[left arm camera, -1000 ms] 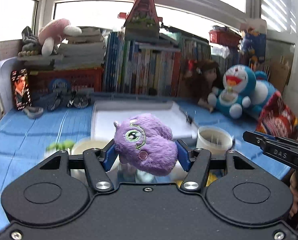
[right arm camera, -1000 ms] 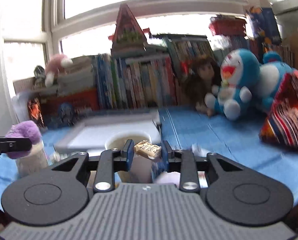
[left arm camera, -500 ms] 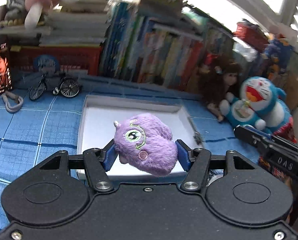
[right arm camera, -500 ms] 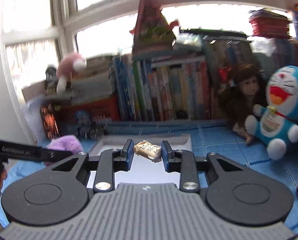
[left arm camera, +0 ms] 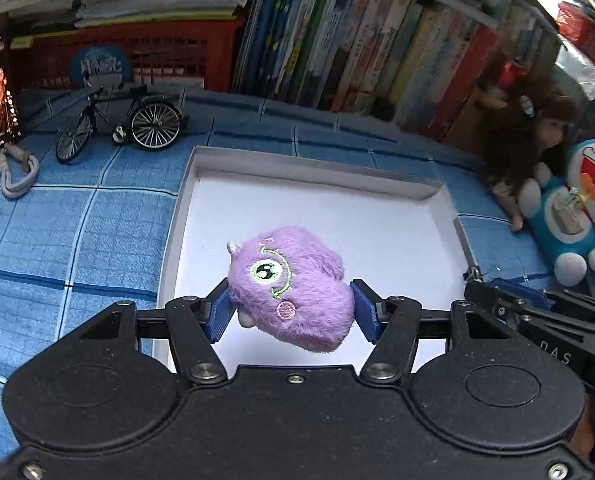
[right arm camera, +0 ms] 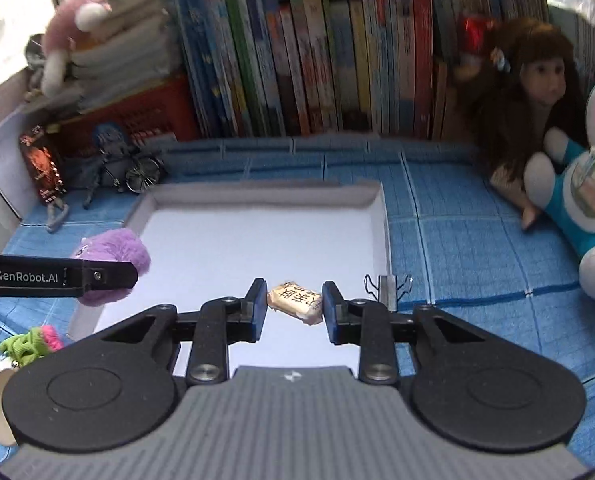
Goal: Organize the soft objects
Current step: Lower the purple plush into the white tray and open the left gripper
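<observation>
Left wrist view first: I have the left gripper (left arm camera: pixel 291 307) clamped on the purple plush toy (left arm camera: pixel 293 294); both blue pads (left arm camera: pixel 220 312) press into its fur from either side, and the toy hangs clear above the white tray (left arm camera: pixel 377 216), over the tray's near half; its embroidered green eye faces the camera. I note the tray lies on the blue checked cloth (left arm camera: pixel 77 232); behind it stand a small model bicycle (left arm camera: pixel 117 122), a red crate (left arm camera: pixel 169 56) and a row of books (left arm camera: pixel 357 40); a long-haired doll (left arm camera: pixel 525 136) and a blue-and-white plush cat (left arm camera: pixel 573 216) rest at the right, well apart from the tray.

Right wrist view: I hold the right gripper (right arm camera: pixel 294 307) closed on a small tan wrapped packet (right arm camera: pixel 296 303) with dark printed characters; the packet sits tilted between the pads, suspended over the near part of the same tray (right arm camera: pixel 257 200); a binder clip (right arm camera: pixel 387 284) sits at the tray's right edge. The left gripper (right arm camera: pixel 97 276) enters from the left with the purple toy (right arm camera: pixel 113 256) in it, over the tray's left rim; a green-and-pink soft item (right arm camera: pixel 29 342) lies on the cloth below it; I cannot tell what it is.
</observation>
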